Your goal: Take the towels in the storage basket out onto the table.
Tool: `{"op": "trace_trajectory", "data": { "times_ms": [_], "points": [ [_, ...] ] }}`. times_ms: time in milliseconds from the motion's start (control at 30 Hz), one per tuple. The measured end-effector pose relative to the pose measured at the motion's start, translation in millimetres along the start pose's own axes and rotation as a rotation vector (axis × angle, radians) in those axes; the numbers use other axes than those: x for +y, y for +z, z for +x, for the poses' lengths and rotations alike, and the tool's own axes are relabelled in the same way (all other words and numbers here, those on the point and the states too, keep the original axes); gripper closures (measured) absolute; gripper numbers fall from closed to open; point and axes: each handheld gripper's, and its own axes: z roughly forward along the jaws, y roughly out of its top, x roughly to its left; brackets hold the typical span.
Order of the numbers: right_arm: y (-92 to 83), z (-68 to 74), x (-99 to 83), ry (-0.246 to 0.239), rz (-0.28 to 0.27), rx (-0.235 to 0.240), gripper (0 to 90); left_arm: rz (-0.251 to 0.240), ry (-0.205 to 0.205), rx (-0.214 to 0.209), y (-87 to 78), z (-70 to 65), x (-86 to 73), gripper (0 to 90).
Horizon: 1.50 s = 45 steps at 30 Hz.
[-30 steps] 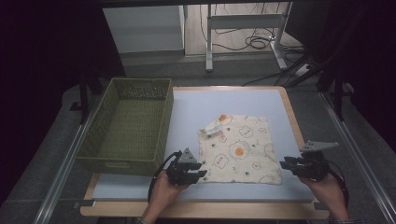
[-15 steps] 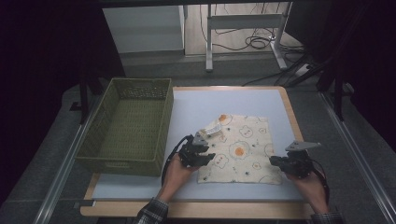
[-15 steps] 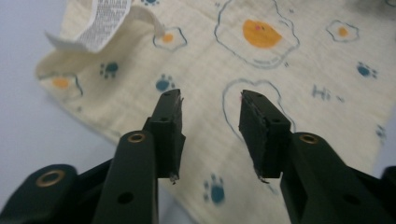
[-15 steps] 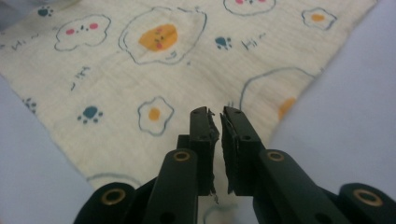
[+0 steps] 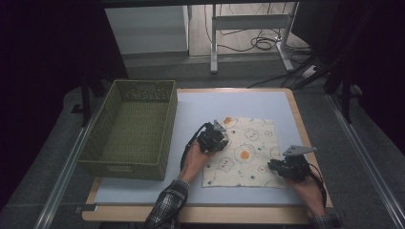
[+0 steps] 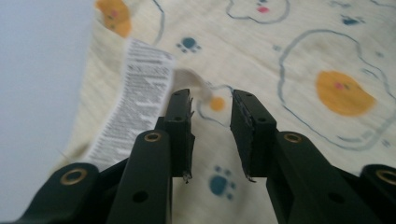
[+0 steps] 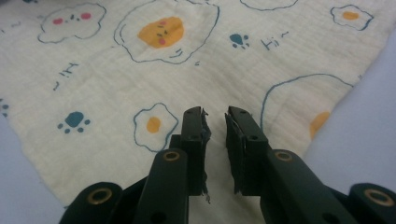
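Lab – framed test table (image 5: 191,102), floor cables (image 5: 260,43).

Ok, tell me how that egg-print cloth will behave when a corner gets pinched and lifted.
The cloth looks thin and crinkle-woven and lies flat on the table, so it will probably drape limply rather than hold shape. It seems light, so one pinched corner should lift it, with the rest dragging behind. Its care label hangs loose and may flop about.

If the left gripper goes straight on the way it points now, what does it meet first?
Probably the cloth: the left gripper points at it, just right of the white label. Depth is unclear.
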Motion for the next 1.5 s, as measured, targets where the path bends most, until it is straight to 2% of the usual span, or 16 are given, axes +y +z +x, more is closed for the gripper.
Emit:
{"op": "trace_trajectory", "data": {
  "times_ms": [33, 233, 300, 333, 367, 400, 433, 600, 900, 1067, 1200, 1500],
  "points": [
    [-0.5, -1.4, -1.5, 0.012, -0.008, 0.011, 75.2, 0.015, 0.001, 0.014, 3.2, 6.1, 2.6, 68.0],
    [-0.3, -2.6, -1.7, 0.015, -0.01, 0.027, 72.4, 0.034, -0.018, 0.078, 3.4, 26.3, 6.6, 65.7],
    [-0.1, -2.9, -1.6, 0.017, -0.012, 0.031, 71.7, 0.039, -0.021, 0.116, 1.7, 31.7, 7.3, 64.3],
    [0.0, -3.0, -1.6, 0.019, -0.012, 0.033, 71.4, 0.039, -0.021, 0.116, 1.7, 31.7, 7.3, 63.8],
    [0.1, -3.1, -1.5, 0.02, -0.013, 0.034, 71.2, 0.041, -0.035, 0.139, -0.9, 37.0, 7.9, 63.2],
    [0.3, -3.3, -1.4, 0.02, -0.012, 0.035, 70.9, 0.041, -0.035, 0.139, -0.9, 37.0, 7.9, 62.8],
    [0.1, -3.5, -1.2, 0.018, -0.01, 0.036, 70.5, 0.04, -0.057, 0.161, -4.2, 42.6, 8.4, 62.4],
    [0.6, -3.6, -0.3, 0.014, -0.009, 0.038, 69.3, 0.037, -0.095, 0.203, -12.9, 53.4, 9.1, 60.2],
    [-2.3, -7.5, 4.5, 0.026, -0.009, 0.023, 65.9, 0.015, -0.124, 0.23, -27.1, 63.2, 11.7, 55.8],
    [-3.9, -15.1, 12.7, 0.041, -0.02, -0.013, 62.5, 0.02, -0.132, 0.231, -26.1, 68.2, 11.7, 55.1],
    [0.2, -25.1, 22.5, 0.052, -0.019, -0.034, 61.6, 0.023, -0.145, 0.243, -22.2, 75.2, 9.8, 55.4],
    [16.5, -57.3, 43.9, 0.102, -0.004, -0.067, 60.0, 0.012, -0.172, 0.251, -9.6, 88.2, 9.3, 56.5]
  ]
}}
